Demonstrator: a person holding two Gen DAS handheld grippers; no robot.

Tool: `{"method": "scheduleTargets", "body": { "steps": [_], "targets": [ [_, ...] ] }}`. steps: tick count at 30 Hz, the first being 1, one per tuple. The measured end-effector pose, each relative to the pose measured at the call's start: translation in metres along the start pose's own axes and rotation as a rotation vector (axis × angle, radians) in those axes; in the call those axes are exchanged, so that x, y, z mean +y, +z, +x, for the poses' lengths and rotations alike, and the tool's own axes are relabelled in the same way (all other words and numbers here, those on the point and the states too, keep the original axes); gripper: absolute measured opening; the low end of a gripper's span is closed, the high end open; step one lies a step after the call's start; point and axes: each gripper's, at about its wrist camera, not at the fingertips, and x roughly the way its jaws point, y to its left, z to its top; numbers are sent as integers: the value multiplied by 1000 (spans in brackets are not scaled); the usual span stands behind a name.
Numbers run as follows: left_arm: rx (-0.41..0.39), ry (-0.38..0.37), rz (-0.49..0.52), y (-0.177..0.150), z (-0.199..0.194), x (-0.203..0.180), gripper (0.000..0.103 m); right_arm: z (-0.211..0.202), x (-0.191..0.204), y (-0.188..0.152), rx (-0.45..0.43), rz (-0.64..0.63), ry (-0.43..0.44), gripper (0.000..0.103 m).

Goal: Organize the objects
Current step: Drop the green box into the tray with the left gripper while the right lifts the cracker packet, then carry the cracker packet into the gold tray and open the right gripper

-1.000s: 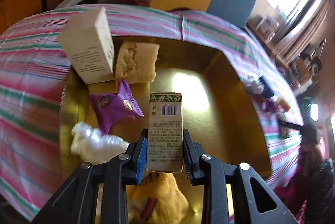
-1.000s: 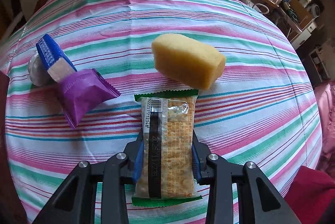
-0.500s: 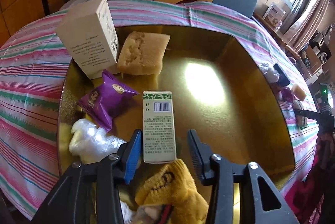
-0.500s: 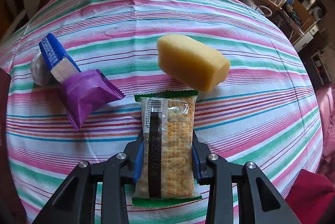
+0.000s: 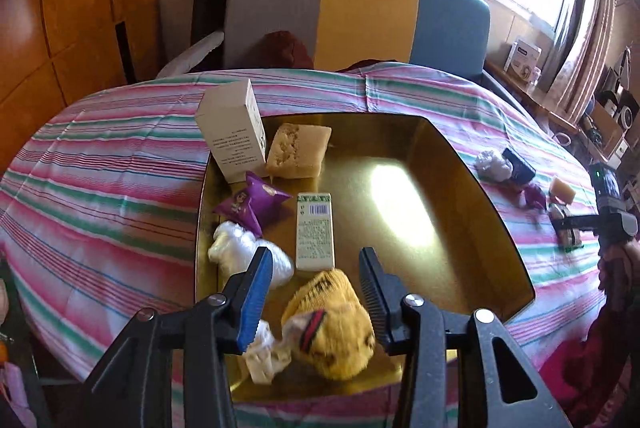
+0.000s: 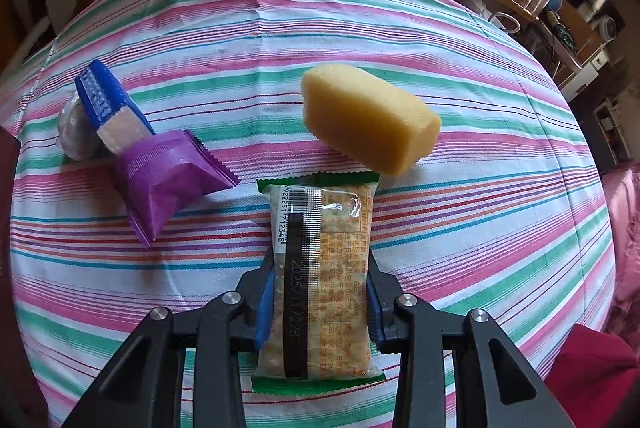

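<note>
With its jaws spread wide and nothing between them, the left gripper [image 5: 316, 276] hangs over the near end of the gold tray [image 5: 460, 164]. Just under it sits a yellow sock [image 5: 332, 324], then the small green-topped box [image 5: 315, 230] lying flat, apart from both fingers. Beside that, a white plastic wad [image 5: 240, 256] and a purple packet [image 5: 250, 202]; further back a sponge cake piece [image 5: 298, 150] and a tall white carton [image 5: 234, 128] leaning at the tray's far-left corner. So six items look sorted already!

Over on the right, the right gripper [image 6: 320, 302] is clamped on a green-edged cracker packet [image 6: 320, 268], which seems to rest on the striped tablecloth [image 6: 480, 228]. Beyond it, left on the cloth: a second purple packet [image 6: 168, 180], a blue-and-white wrapper [image 6: 108, 104] against a grey wad [image 6: 72, 132], and a yellow sponge [image 6: 368, 124]. My read: roughly halfway, with five pieces left to bring across.
</note>
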Motion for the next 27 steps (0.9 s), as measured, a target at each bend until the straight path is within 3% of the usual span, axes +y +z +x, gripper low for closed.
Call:
{"method": "scheduleTargets", "body": {
  "steps": [20,27],
  "targets": [
    [21,-11,2,-24,-11,-4,45,-4,11,-4,-2,-64,-30,37],
    [16,-20,-14,-29,-15,6,45,-27,19,-26,25,-60,135,36]
  ]
}}
